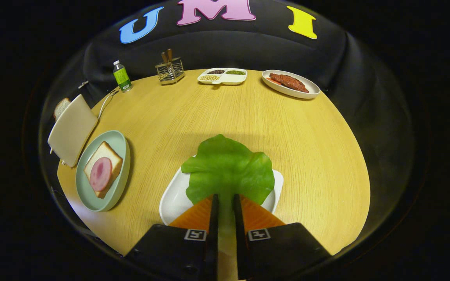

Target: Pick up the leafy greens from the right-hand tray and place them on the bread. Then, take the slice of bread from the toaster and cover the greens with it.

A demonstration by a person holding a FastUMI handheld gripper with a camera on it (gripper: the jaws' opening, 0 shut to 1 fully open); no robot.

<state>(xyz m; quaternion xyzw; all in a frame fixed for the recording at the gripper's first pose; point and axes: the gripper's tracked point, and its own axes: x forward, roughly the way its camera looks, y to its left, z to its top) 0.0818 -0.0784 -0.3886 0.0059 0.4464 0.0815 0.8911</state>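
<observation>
One lettuce leaf (228, 171), stem pinched between the gripper's (225, 200) nearly closed fingers, fans toward twelve o'clock above the white tray (172, 201).

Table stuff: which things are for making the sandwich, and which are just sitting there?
Needed: gripper shut on lettuce leaf, white tray, bread with ham, toaster with slice.
Just sitting: green bottle, wire rack, bean dish, meat plate.

Bright green ruffled lettuce leaf (229, 168) on a glossy white tray (172, 201), pale mint oval plate (121, 142) – white bread slice (109, 152) with brown crust, pink round ham (100, 174) – cream toaster (72, 128), yellow wood-grain tabletop (307, 136), green-labelled bottle (122, 76).
</observation>
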